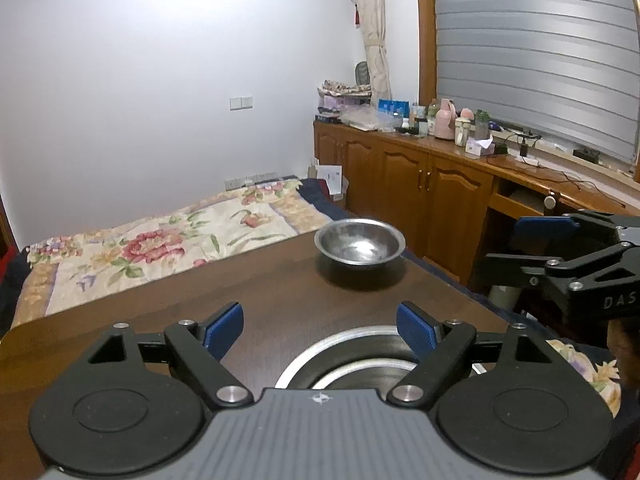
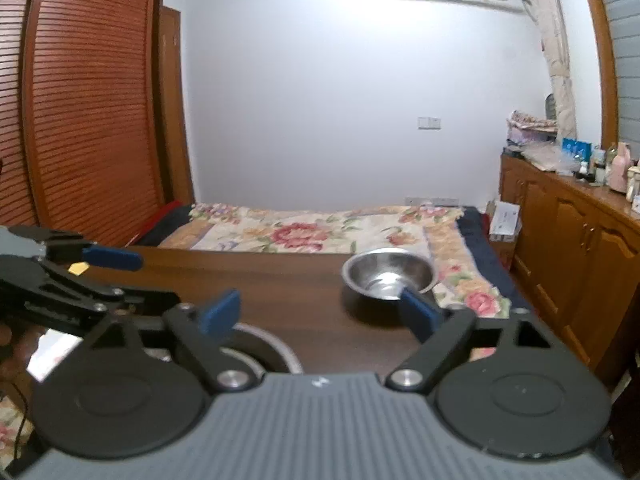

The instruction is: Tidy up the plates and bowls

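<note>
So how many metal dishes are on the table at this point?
2. A small steel bowl sits near the table's far right edge. A wider metal dish lies close below the open grippers, partly hidden, so anything stacked inside it cannot be ruled out.

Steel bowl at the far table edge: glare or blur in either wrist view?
Left wrist: steel bowl sharp, bright glare inside, soft shadow on the table; fisheye bows the window frame. Right wrist: bowl slightly soft, glare inside.

I see a white wall [image 2: 320,100], a bed with flowered cover [image 1: 160,240], wooden cabinets [image 1: 420,176], louvered wardrobe doors [image 2: 88,112] and a shuttered window [image 1: 532,48].
</note>
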{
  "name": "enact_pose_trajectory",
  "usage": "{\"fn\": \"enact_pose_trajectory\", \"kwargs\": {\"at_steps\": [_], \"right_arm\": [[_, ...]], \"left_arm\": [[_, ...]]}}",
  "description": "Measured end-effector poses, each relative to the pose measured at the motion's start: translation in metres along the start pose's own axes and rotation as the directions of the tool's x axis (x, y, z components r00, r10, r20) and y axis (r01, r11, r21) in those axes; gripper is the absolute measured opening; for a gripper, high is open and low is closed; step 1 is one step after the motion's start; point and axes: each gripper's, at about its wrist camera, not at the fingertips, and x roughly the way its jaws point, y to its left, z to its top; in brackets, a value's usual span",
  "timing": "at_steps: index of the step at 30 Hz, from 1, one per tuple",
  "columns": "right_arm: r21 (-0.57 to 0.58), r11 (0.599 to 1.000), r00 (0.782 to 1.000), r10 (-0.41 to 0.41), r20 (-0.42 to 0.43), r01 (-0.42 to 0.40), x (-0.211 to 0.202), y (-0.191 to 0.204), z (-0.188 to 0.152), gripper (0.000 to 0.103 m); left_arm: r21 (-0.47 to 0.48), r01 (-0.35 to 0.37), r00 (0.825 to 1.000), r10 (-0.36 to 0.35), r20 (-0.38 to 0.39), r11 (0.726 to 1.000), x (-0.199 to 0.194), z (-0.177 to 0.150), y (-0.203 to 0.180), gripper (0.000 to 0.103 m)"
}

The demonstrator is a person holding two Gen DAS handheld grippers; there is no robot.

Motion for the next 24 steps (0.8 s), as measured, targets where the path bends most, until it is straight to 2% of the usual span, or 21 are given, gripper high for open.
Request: {"fn": "enact_pose_trajectory", "kwargs": {"at_steps": [7, 9, 18, 24], "right_arm": [[-0.012, 0.998, 0.998, -0.065, 0.010, 0.065, 0.018, -0.022, 0.012, 0.095], [-0.007, 0.998, 0.998, -0.059, 0.006, 0.059, 0.026, -0.029, 0.014, 0.096], [0.002, 0.997, 0.997, -0.076, -0.025, 0.076, 0.069, -0.061, 0.017, 0.096], [0.028, 0.998, 0.996, -0.061, -0.063, 0.063, 0.099, -0.075, 0.009, 0.096]], "left_arm": [[0.022, 0.016, 1.000, -0.016, 0.012, 1.000, 0.018, 0.017, 0.002, 0.092], [0.030, 0.019, 1.000, -0.020, 0.013, 0.999, 0.026, 0.023, 0.004, 0.095], [0.017, 0.051, 0.998, -0.051, -0.024, 0.999, 0.062, 0.044, 0.018, 0.095], [-0.013, 0.071, 0.995, -0.071, -0.073, 0.997, 0.096, 0.053, 0.027, 0.095]]}}
